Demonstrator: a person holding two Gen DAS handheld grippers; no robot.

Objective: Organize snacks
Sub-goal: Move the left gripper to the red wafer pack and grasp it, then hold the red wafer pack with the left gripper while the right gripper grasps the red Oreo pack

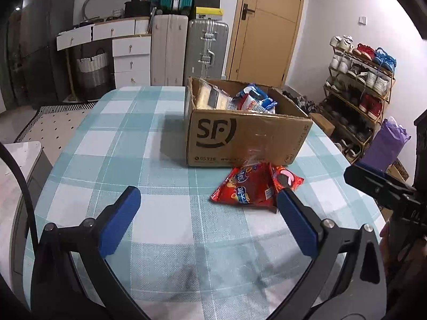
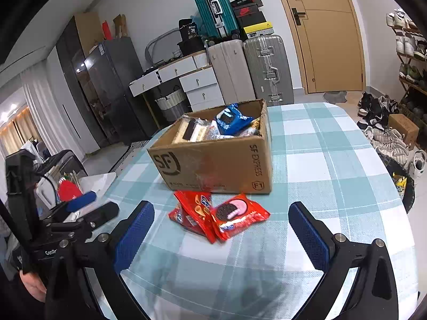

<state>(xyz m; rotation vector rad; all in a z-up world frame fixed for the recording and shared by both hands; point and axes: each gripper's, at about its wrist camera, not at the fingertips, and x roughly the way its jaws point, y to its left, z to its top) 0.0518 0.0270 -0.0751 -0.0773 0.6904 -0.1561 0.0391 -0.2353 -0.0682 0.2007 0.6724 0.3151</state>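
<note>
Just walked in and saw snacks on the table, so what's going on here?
A person is sorting snacks with a handheld gripper in each hand. A cardboard box on the checked tablecloth already holds several packets, including a blue cookie pack. Two red snack packets lie on the cloth just in front of the box, overlapping each other. The left gripper and the right gripper are both open and empty, hovering near those red packets; neither is touching them.

Wooden door (image 1: 269,24), suitcases (image 1: 206,48), white drawers (image 1: 130,61), shoe rack (image 1: 360,80).
</note>
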